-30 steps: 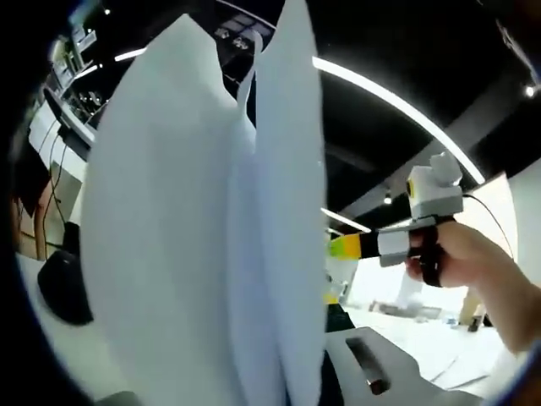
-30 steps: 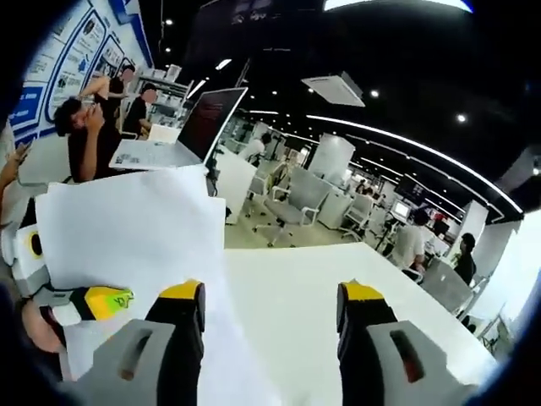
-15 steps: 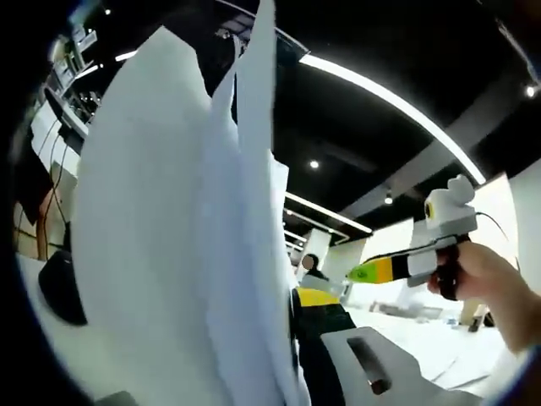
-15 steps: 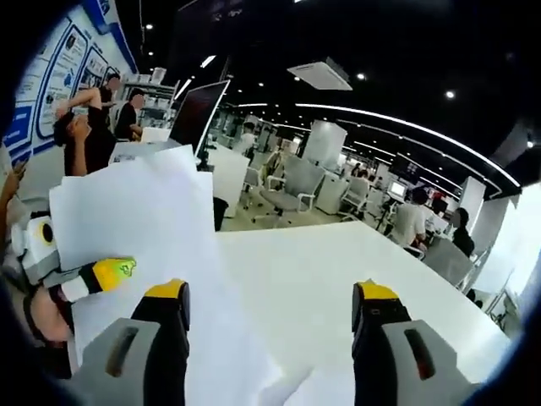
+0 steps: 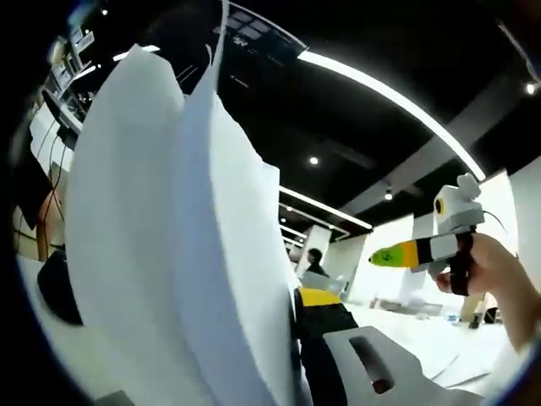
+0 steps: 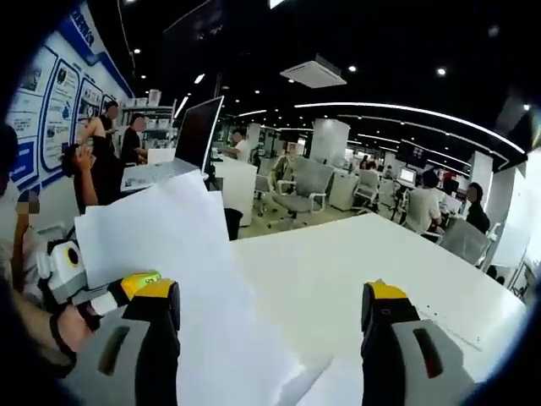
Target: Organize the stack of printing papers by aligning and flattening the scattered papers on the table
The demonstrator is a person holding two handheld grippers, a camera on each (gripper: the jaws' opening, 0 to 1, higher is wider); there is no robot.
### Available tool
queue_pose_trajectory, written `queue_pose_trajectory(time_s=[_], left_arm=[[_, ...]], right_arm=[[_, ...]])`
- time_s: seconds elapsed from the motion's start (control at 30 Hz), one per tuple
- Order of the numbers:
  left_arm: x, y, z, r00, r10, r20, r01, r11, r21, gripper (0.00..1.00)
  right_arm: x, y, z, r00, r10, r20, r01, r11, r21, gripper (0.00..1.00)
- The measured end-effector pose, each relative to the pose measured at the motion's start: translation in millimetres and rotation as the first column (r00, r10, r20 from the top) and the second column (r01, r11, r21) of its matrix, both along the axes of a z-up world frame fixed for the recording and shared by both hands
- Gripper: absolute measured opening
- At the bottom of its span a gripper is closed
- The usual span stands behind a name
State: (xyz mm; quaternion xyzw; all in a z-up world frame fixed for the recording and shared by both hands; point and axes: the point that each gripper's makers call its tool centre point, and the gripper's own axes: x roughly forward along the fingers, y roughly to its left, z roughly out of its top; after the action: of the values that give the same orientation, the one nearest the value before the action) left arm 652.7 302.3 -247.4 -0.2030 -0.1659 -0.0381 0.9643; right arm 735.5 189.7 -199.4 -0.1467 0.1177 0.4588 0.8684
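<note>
A sheaf of white printing papers (image 5: 161, 237) stands upright in the left gripper view, and my left gripper (image 5: 254, 317) is shut on its lower edge. Its right jaw shows beside the sheets; the left jaw is hidden behind them. In the right gripper view the same papers (image 6: 169, 245) lean over the white table (image 6: 338, 271), pinched at their left edge by the left gripper (image 6: 127, 288). My right gripper (image 6: 270, 296) is open, its jaws wide apart with nothing between them. It also hangs in the air as the right gripper (image 5: 423, 249), a hand's width away from the papers.
Another loose sheet (image 6: 330, 385) lies on the table at the near edge. An open laptop (image 6: 199, 131) sits on a desk behind. Office chairs (image 6: 308, 182) and several people stand around the room. A black object (image 5: 59, 288) rests at the left.
The fanned sheets in the left gripper have drawn together and leaned left. The right gripper has pulled away to the right of the papers, and its jaws stand a little wider.
</note>
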Motion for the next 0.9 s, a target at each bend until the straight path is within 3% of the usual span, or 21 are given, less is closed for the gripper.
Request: queue_pose_trajectory(time_s=[0.23,0.33,0.9], left_arm=[[-0.5,-3.1,0.1,1.0,-0.01,-0.005,0.01,1.0,0.004,0.1],[-1.1,-2.8,0.3,1.0,-0.008,-0.004,0.008,1.0,0.005,0.1],[-0.3,-8.4,0.2,1.0,-0.019,-0.006,0.019,1.0,0.01,0.1]], right_arm=[[-6.7,-10.3,-5.6,1.0,0.014,-0.027,-0.014,1.0,-0.004,0.89],[-2.9,-21.9,-11.2,0.998,-0.03,-0.055,0.03,1.0,-0.003,0.9],[-1.0,-63.9,-30.4,0.991,-0.089,-0.097,0.087,0.996,-0.024,0.9]])
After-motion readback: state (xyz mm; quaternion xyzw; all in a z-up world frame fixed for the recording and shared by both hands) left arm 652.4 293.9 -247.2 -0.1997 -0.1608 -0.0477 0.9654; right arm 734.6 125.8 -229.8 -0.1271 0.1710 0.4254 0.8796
